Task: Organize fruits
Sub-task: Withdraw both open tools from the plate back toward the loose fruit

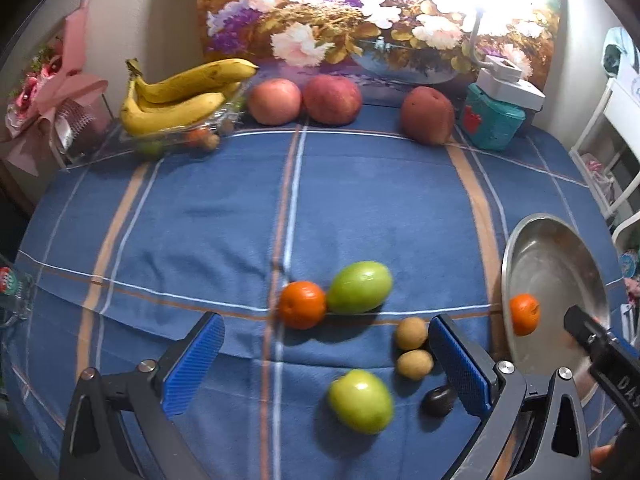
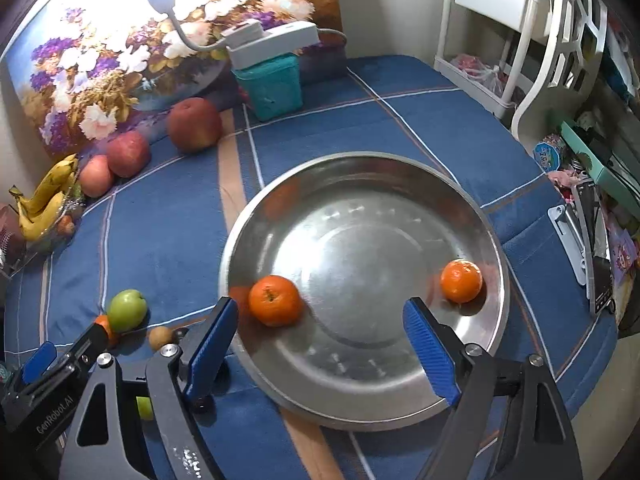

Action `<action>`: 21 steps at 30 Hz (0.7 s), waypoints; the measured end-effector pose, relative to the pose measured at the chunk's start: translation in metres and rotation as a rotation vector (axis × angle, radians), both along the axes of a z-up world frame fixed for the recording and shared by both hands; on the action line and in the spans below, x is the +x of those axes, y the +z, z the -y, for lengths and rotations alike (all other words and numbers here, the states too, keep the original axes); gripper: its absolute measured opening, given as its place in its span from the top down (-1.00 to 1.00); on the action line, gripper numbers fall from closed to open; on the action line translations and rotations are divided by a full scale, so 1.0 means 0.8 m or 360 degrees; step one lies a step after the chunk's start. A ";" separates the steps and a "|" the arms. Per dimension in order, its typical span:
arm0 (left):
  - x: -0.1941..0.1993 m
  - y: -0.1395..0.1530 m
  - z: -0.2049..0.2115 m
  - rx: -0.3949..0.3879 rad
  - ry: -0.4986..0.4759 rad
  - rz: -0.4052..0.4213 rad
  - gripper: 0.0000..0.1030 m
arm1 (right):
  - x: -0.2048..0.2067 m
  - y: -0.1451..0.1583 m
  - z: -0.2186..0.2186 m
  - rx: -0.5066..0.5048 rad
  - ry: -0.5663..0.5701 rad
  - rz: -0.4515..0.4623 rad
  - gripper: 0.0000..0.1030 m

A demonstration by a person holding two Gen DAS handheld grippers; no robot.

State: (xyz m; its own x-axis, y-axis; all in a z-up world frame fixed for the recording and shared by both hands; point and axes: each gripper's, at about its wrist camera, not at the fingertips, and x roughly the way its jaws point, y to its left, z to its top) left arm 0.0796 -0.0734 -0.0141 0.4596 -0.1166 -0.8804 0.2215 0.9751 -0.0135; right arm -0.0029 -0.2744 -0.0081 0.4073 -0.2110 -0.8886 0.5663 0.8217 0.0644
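two oranges [image 2: 275, 300] lie in the metal plate [image 2: 360, 168] (a third [image 1: 302, 304] lies outside), beside two green apples [image 1: 360, 287] and two kiwis [image 1: 411, 333] on the blue checked cloth [image 1: 200, 220]; the left gripper [image 1: 326, 364] and right gripper [image 2: 320, 344] both gape, holding nothing.

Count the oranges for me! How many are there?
3. Two sit in the metal bowl: one near its left rim, one near its right rim. The third is on the blue cloth, touching a green fruit.

Harsh glare from the gooseneck lamp [image 2: 172, 4] washes out the painting [image 1: 360, 20] — edges bowed, dark; nearby fruit slightly motion-blurred.
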 end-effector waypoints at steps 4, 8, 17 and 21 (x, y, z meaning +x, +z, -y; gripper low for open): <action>-0.004 0.003 -0.017 0.0029 0.0033 0.0006 -1.00 | -0.001 0.004 -0.013 0.0071 0.0015 0.0070 -0.66; -0.002 0.003 -0.036 0.0003 0.0079 -0.0032 -1.00 | 0.006 0.009 -0.035 0.0029 0.0072 0.0087 -0.67; 0.012 0.004 -0.078 -0.0043 0.0220 -0.0075 -1.00 | 0.026 0.001 -0.092 0.0195 0.0339 0.0101 -0.98; 0.017 0.011 -0.094 -0.0103 0.0252 -0.0044 -1.00 | 0.035 -0.003 -0.113 0.0227 0.0422 0.0091 -0.98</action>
State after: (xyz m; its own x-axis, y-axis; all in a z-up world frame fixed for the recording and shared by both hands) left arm 0.0934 0.0015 -0.0049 0.4527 -0.1014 -0.8859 0.0636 0.9947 -0.0814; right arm 0.0253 -0.1837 -0.0105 0.4817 0.0347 -0.8756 0.3256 0.9206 0.2157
